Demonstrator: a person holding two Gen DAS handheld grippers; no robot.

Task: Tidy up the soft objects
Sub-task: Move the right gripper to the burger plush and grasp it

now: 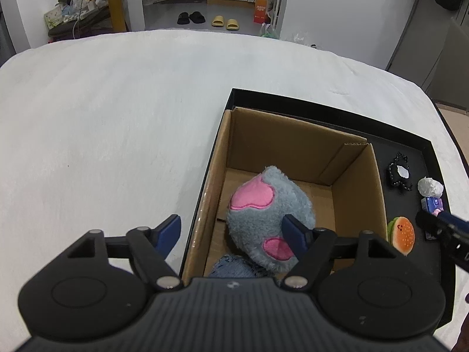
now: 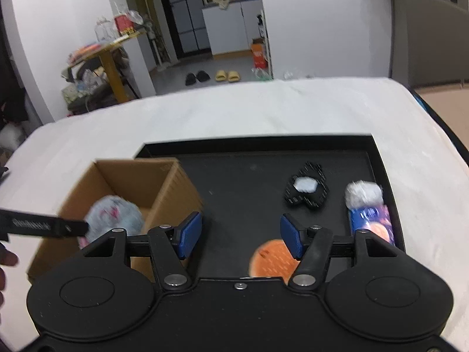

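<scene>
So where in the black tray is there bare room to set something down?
Bare tray floor lies between the cardboard box and the black pouch, back to the far wall. Crowded along the right wall: pouch, white ball, blue pack, burger toy.

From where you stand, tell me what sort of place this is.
Most likely a lived-in home. Slippers and black sandals lie on the floor by a doorway, a cluttered wooden shelf stands to the left, and kitchen cabinets show beyond the white-covered table.
</scene>
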